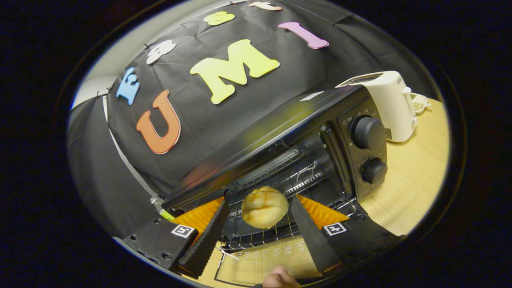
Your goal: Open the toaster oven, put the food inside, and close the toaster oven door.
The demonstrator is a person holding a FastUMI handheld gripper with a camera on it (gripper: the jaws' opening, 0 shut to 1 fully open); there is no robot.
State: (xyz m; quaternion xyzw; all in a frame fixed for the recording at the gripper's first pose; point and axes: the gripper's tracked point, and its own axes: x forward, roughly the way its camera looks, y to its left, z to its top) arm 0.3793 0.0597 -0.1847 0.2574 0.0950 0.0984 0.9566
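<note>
Between the released jaws, a bun (264, 207) rests on the oven rack (280, 234); withdraw straight back before closing the door (256, 262).

Recording booth arranged as a kitchen counter: black cloth wall (132, 168) beyond the fingers, wooden table (416, 176), toaster oven (320, 140) just ahead, pop-up toaster (390, 104) further behind it.

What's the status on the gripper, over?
Gripper open, fingers either side of the bun, not pressing. Bun resting on the wire rack at the toaster oven mouth, door down. Nothing blocking.
</note>
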